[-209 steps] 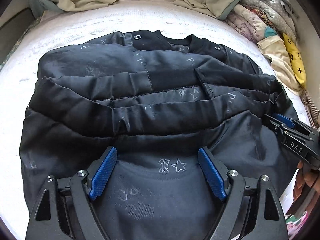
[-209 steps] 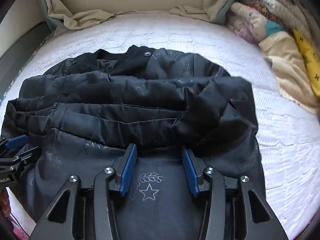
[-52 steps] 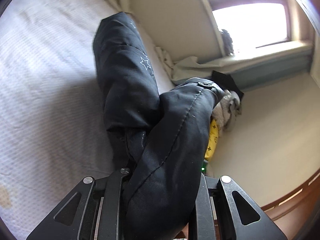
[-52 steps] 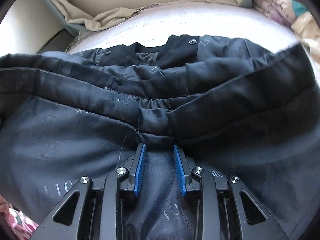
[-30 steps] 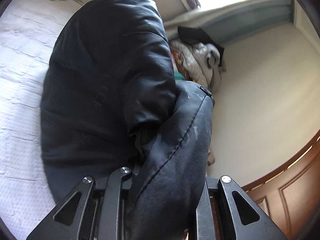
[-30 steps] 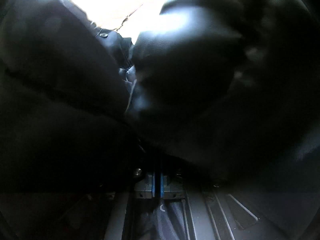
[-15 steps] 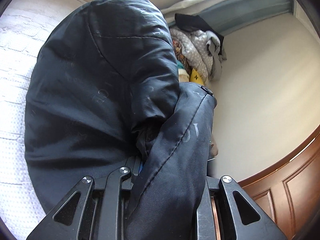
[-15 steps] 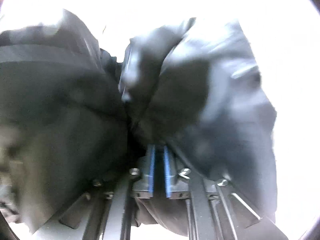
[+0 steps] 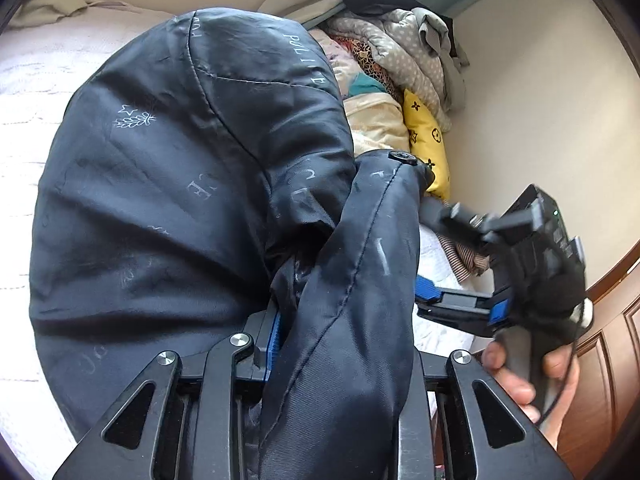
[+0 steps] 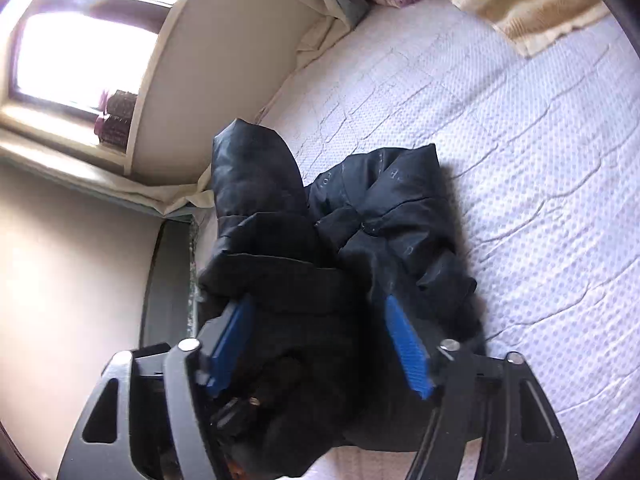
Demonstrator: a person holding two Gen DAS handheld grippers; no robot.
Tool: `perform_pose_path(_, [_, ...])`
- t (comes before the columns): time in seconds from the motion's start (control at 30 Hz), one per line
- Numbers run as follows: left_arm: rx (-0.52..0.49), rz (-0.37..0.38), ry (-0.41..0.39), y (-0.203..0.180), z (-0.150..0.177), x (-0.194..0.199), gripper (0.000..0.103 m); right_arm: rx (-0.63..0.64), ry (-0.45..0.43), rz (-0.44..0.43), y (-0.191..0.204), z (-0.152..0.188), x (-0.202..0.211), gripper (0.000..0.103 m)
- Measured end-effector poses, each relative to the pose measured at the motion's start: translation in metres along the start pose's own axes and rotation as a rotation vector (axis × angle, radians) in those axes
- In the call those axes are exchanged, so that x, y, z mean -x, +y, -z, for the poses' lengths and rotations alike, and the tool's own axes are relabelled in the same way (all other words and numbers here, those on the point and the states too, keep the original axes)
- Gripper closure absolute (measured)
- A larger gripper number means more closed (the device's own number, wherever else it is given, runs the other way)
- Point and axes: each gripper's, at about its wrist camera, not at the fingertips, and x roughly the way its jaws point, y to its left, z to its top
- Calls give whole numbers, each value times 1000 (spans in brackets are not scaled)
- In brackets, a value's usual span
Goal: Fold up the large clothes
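Left gripper point(image 9: 340, 344) opening around bunched, glossy black jacket point(image 9: 180, 200); right gripper point(image 10: 320, 344) spreading wide.

A bed point(image 10: 520, 128) covered with a white textured sheet is bounded by cream walls point(image 9: 540, 112). A bright window point(image 10: 80, 52) is set above a sill bearing small dark objects. Heaped bedding point(image 9: 400, 60) and a yellow patterned cushion point(image 9: 426, 140) are piled in the corner. Brown wood panelling point(image 9: 600, 360) is seen at the edge.
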Motion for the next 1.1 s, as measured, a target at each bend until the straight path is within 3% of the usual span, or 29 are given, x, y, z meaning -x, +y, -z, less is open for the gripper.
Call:
perform_pose_path(0.17, [-23,-20,6,0,5,-7,70,27,-15,-62,21,2,-2,25])
perform_pose_path(0.3, [-74,-56,8,-8,8,-9,68,80,94,17,34,8,-28,23])
perform_pose_path(0.5, [-150,-101,22,-21,10,-11,60,106,144,90,37,-7,-61,23])
perform_pose_path(0.63, [-199,-121,44,-30,12,-17,50,158,191,132,40,-13,-82,25])
perform_pose_path(0.8, [-215,-133,87,-35,8,-15,38,131,237,139,35,-11,-103,53])
perform_pose_path(0.9, [-232,-150,71,-39,8,1,34,129,226,136,36,-11,-102,60])
perform_pose_path(1.1, [-269,-203,17,-45,21,37,24,98,211,112,31,-13,-100,64])
